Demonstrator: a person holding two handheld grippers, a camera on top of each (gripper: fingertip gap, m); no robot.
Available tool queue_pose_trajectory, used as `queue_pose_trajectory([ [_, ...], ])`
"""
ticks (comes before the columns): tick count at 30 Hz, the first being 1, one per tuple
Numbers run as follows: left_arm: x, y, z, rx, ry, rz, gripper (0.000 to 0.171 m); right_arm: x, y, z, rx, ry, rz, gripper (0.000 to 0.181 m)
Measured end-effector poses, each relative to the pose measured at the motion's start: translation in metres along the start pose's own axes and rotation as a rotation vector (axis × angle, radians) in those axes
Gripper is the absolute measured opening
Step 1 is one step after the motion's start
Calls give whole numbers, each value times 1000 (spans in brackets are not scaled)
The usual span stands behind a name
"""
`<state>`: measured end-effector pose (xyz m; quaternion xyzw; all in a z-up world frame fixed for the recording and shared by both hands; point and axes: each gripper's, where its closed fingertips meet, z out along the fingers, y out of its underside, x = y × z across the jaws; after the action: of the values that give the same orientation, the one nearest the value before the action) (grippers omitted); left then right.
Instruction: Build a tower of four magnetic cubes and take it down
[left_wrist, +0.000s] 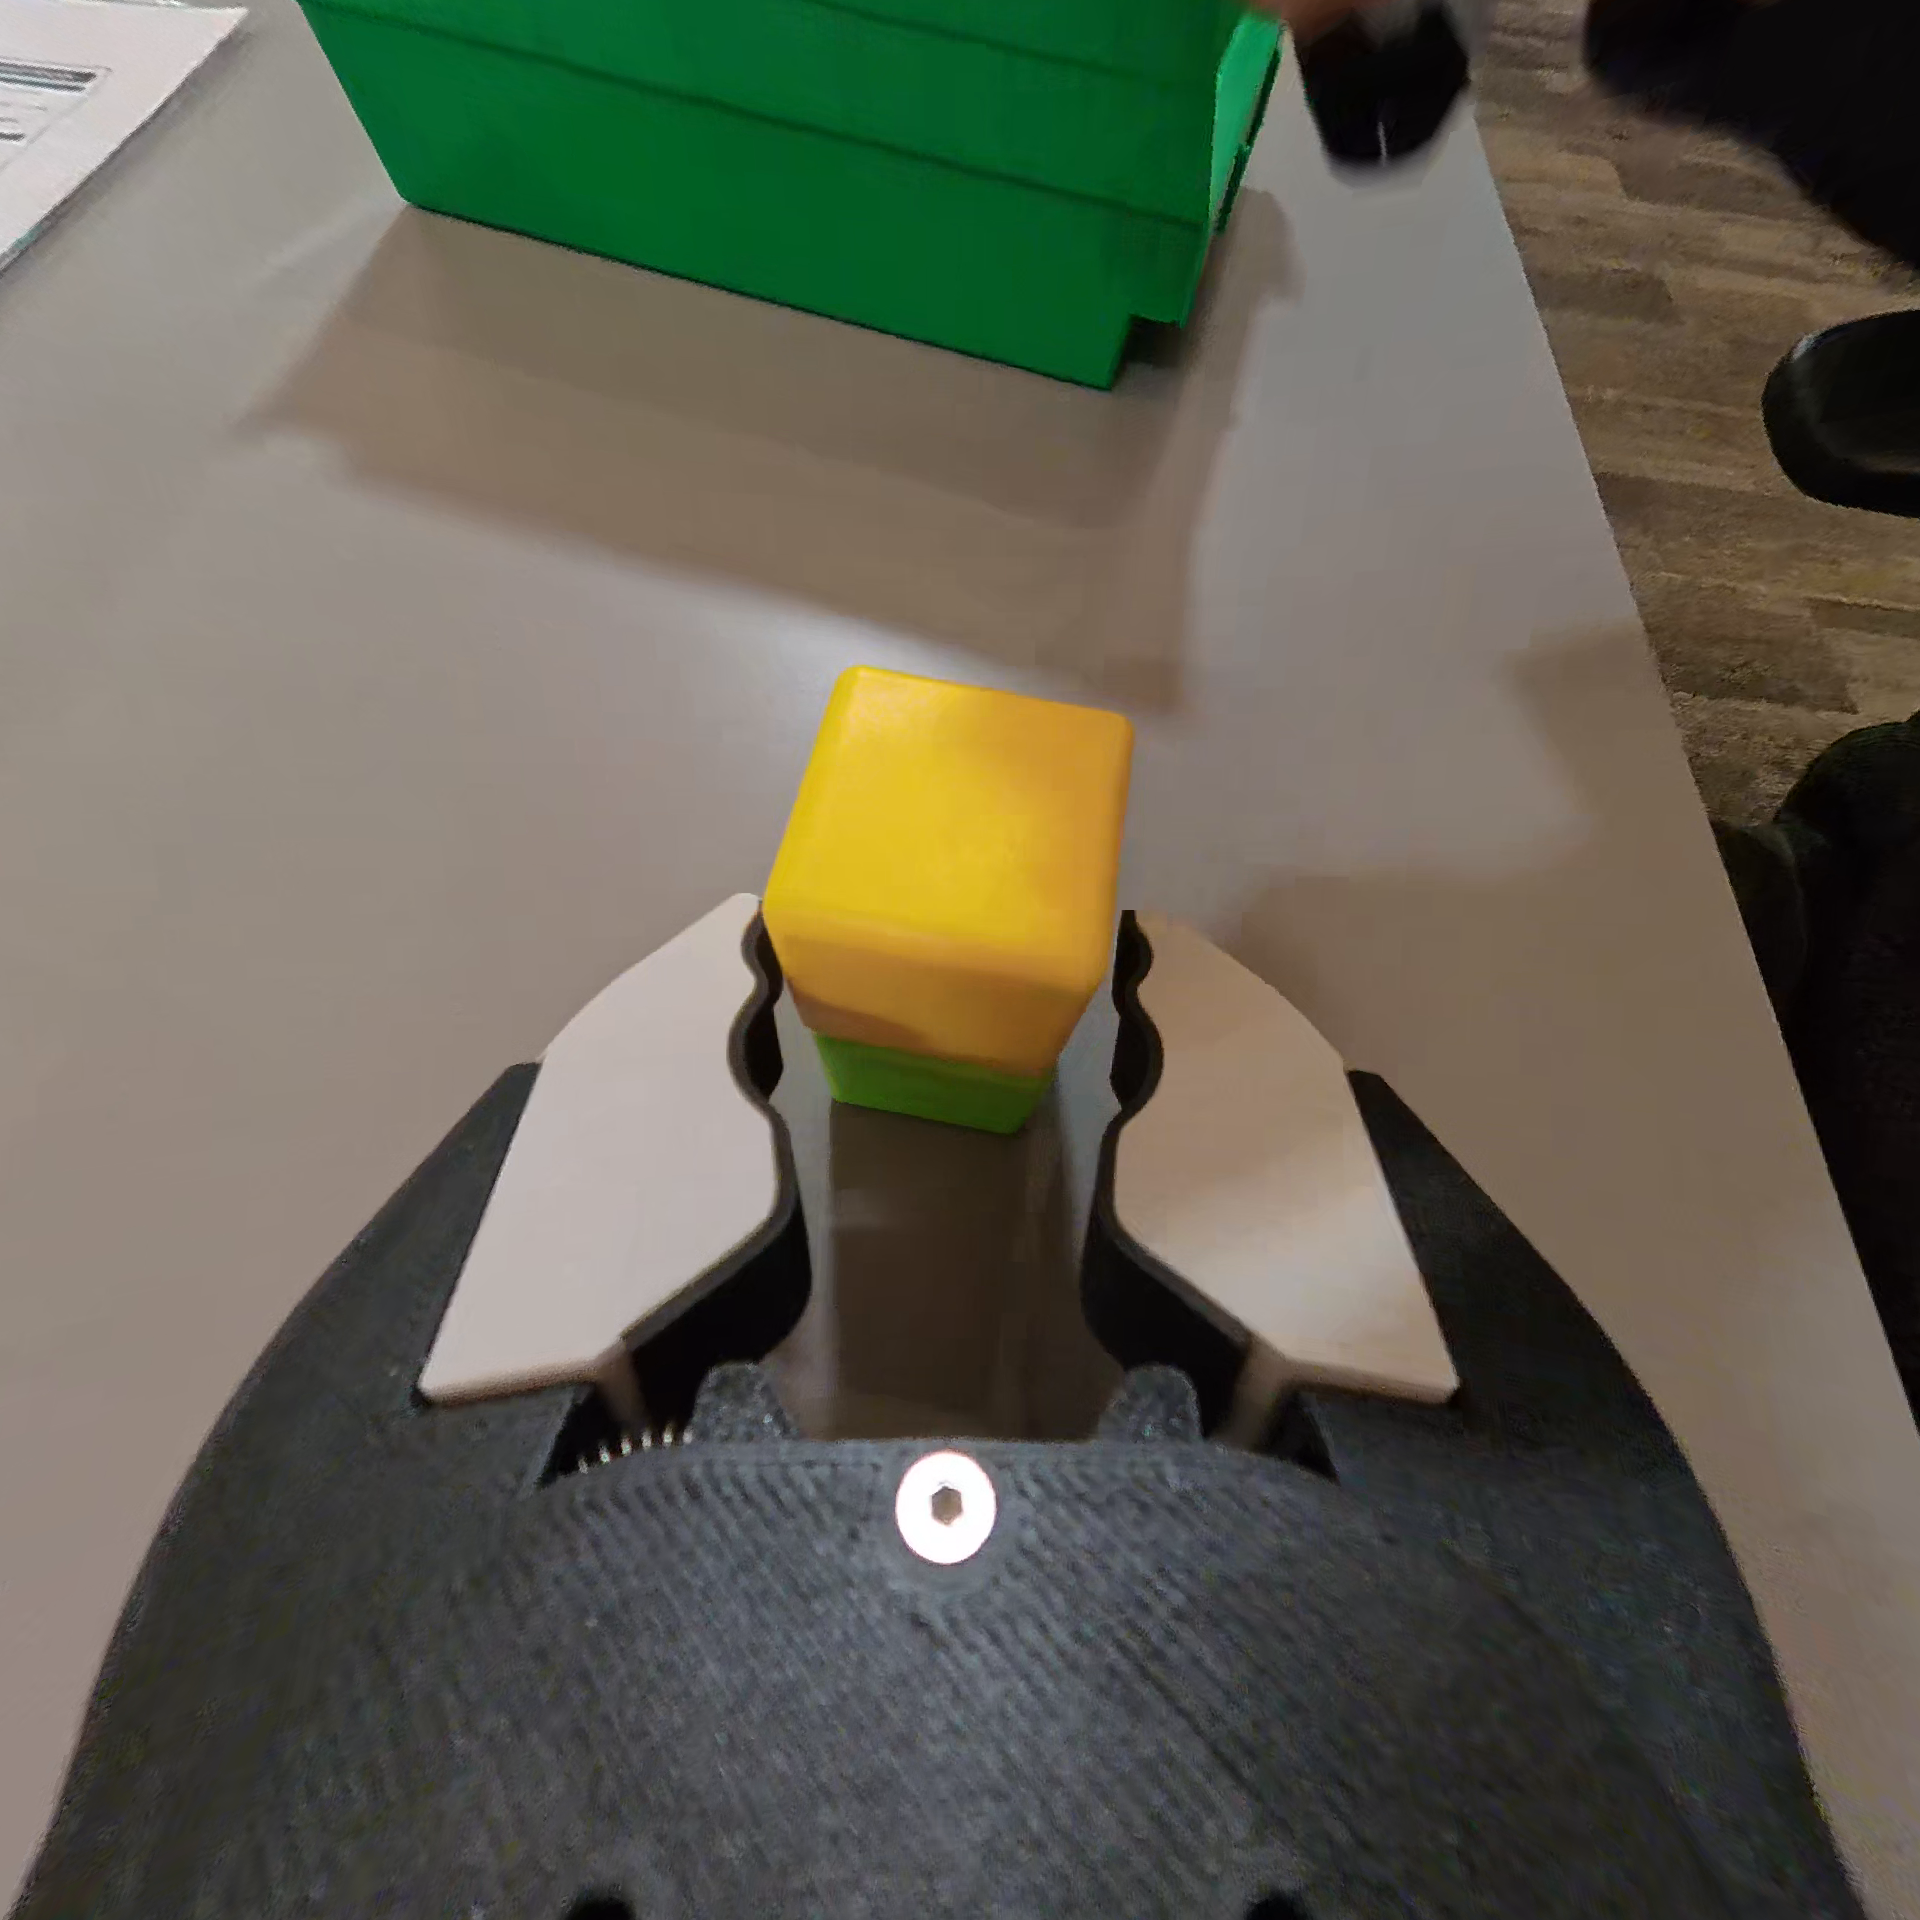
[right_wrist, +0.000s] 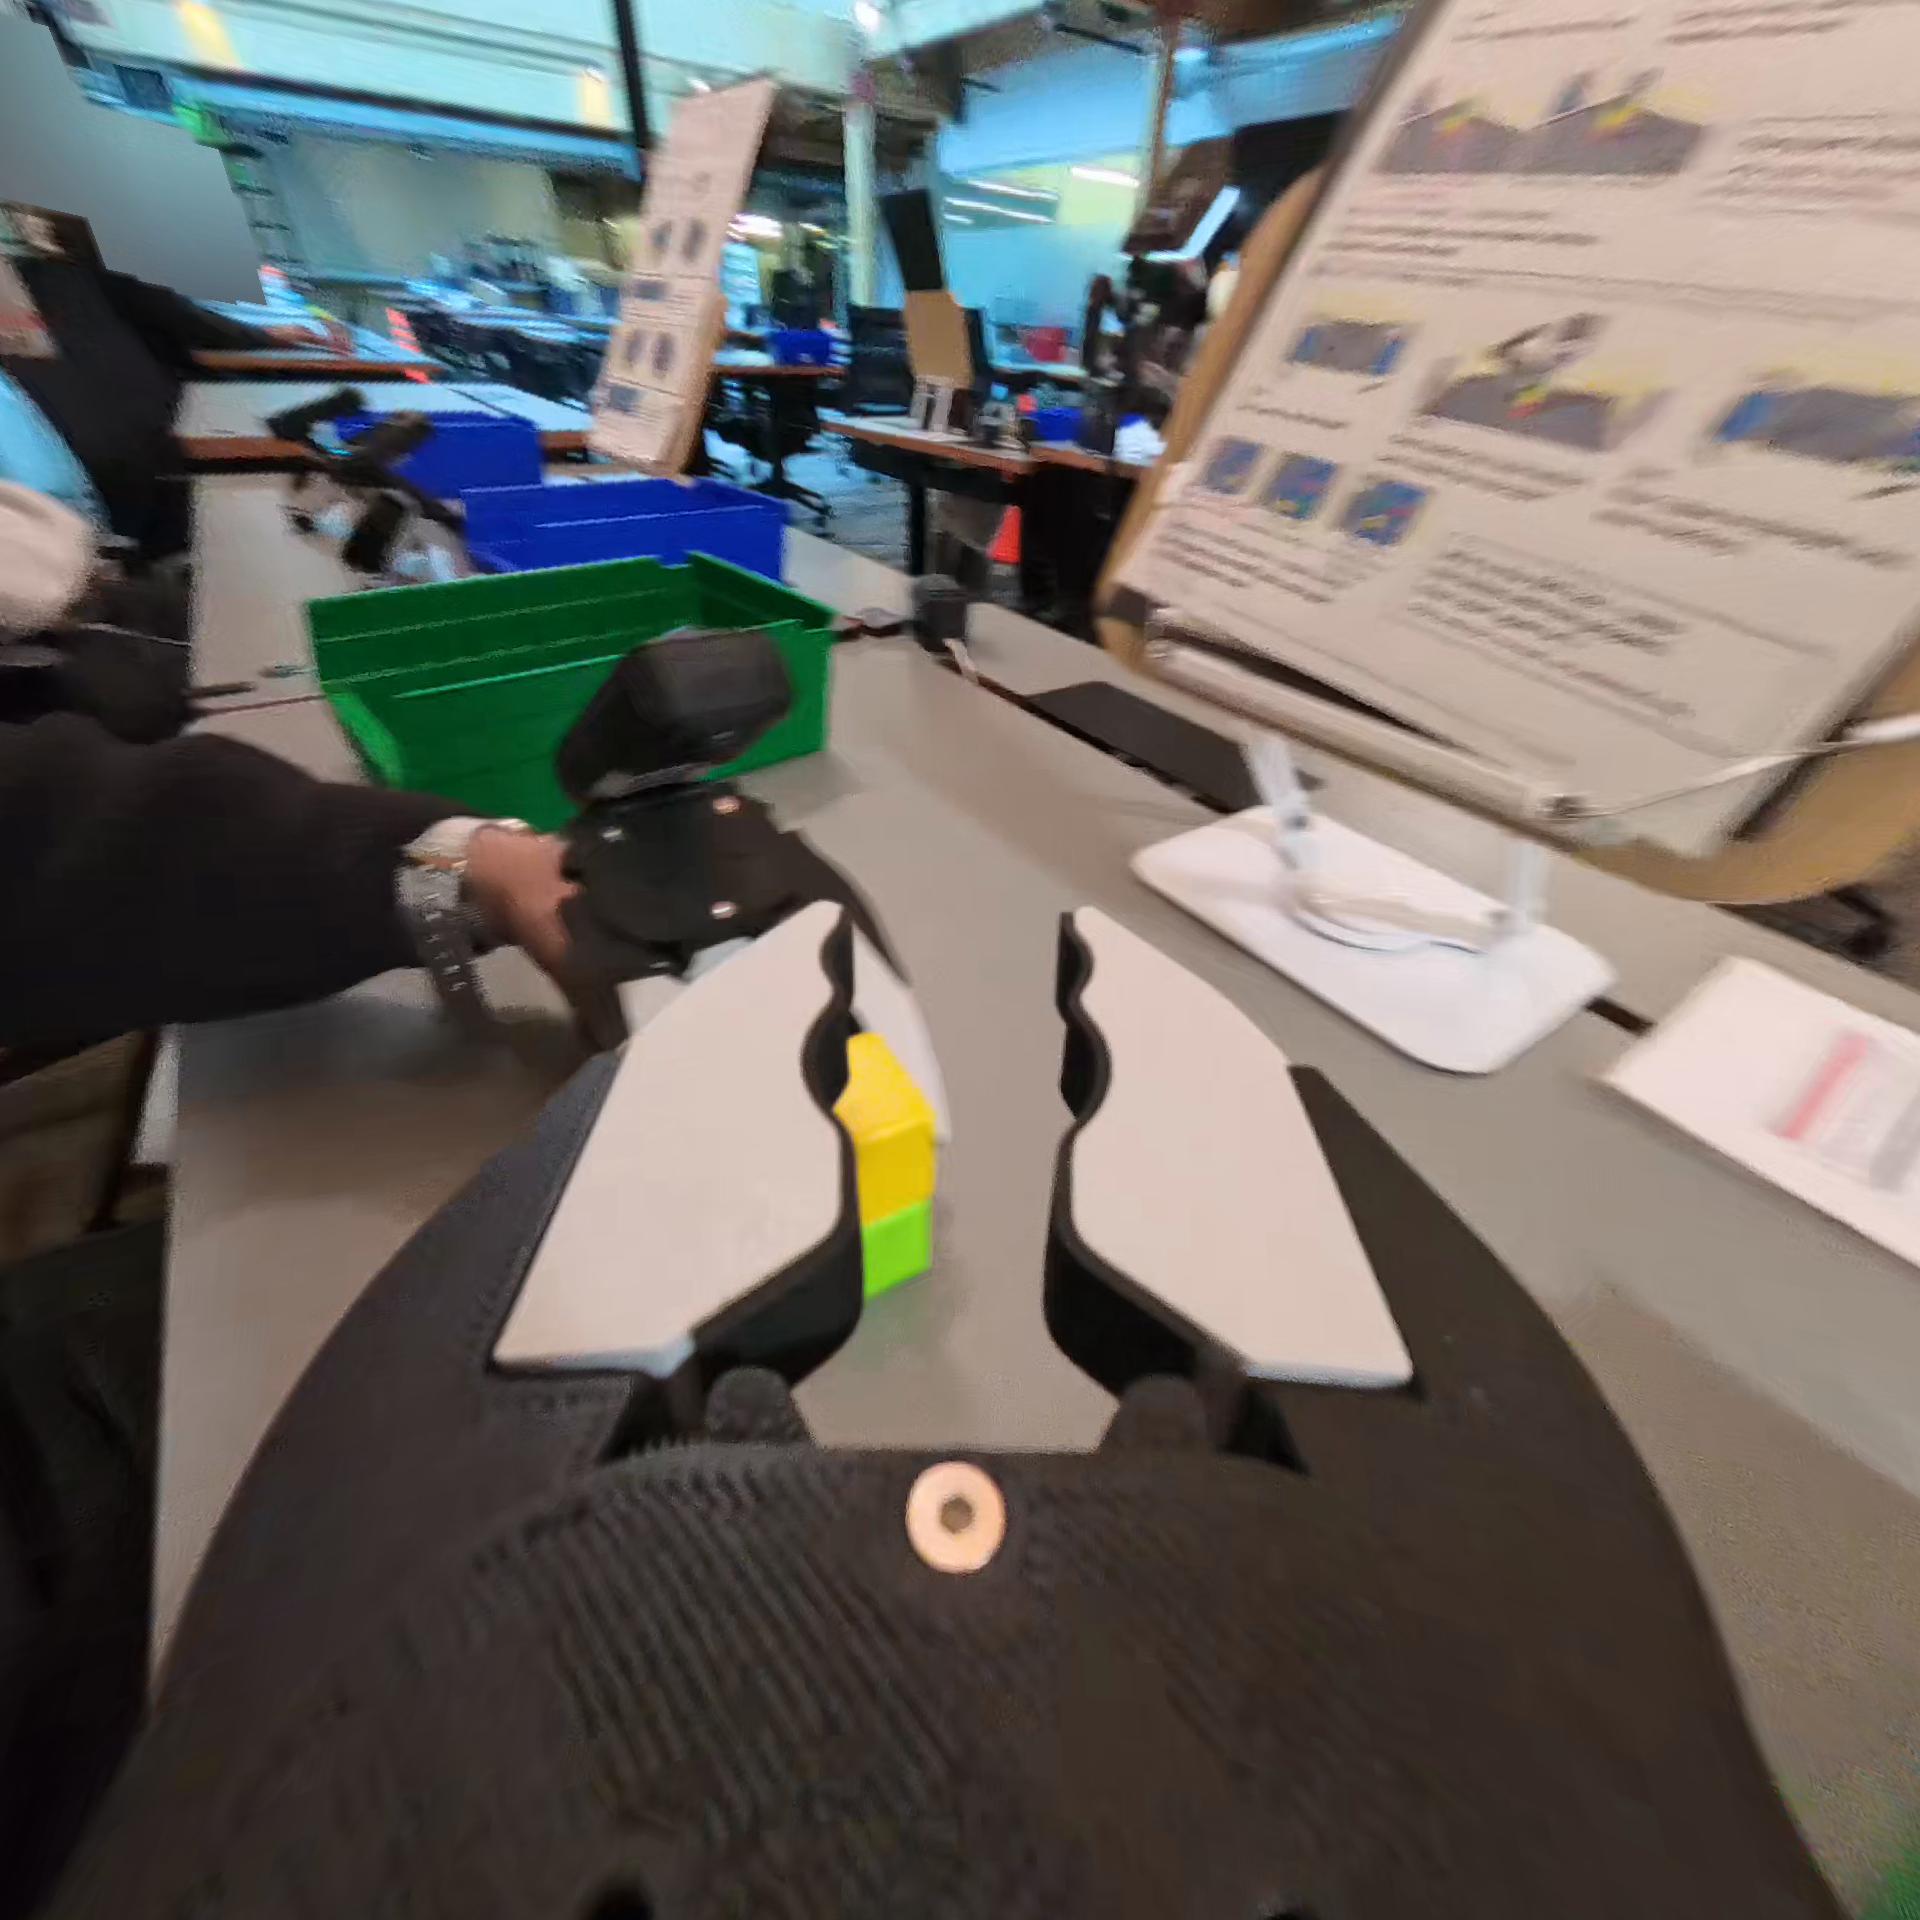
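the left gripper (left_wrist: 940, 997) has its jaws open around a yellow cube (left_wrist: 945, 862) that stands on a green cube (left_wrist: 930, 1081) on the grey table (left_wrist: 416, 675); the fingers sit close beside the stack without clear contact. the right gripper (right_wrist: 956, 1029) is open and empty, near the same stack. a green bin (left_wrist: 790, 177) stands farther back

A yellow block (left_wrist: 940, 873) sits on a light green block (left_wrist: 930, 1086); the bin (left_wrist: 790, 177) at top is dark green, the counter (left_wrist: 364, 675) grey.
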<state>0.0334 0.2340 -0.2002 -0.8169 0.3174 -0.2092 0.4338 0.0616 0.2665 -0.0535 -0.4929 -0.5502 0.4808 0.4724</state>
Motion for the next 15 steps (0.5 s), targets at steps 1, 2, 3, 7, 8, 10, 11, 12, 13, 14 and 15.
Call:
queue_pose_trajectory([
  [1, -1, 0, -1, -4, -7, 5, 63, -13, 8, 8, 13, -21, 8, 41],
  [2, -2, 1, -2, -12, -12, 9, 64, -22, 18, 16, 18, -27, 20, 45],
  [3, -1, 3, -3, -20, -11, 11, 66, -30, 29, 23, -4, -53, 22, 55],
  [7, 0, 16, 0, -83, -1, 23, 68, -38, 56, 35, -51, -104, 103, 80],
  [8, 1, 17, 2, -96, 4, 21, 68, -40, 58, 37, -43, -132, 145, 83],
  [10, 2, 20, 4, -118, 13, 13, 67, -43, 65, 39, -41, -166, 187, 89],
  [11, 2, 21, 5, -129, 22, 2, 66, -41, 71, 41, -56, -160, 178, 90],
  [12, 3, 22, 6, -139, 30, -10, 62, -38, 78, 44, -77, -144, 156, 91],
  [13, 2, 23, 6, -145, 30, -19, 58, -35, 85, 46, -99, -129, 132, 92],
  [14, 1, 23, 6, -148, 29, -26, 56, -34, 90, 47, -117, -124, 114, 92],
  [15, 1, 24, 7, -150, 28, -30, 55, -34, 95, 48, -132, -125, 105, 92],
])
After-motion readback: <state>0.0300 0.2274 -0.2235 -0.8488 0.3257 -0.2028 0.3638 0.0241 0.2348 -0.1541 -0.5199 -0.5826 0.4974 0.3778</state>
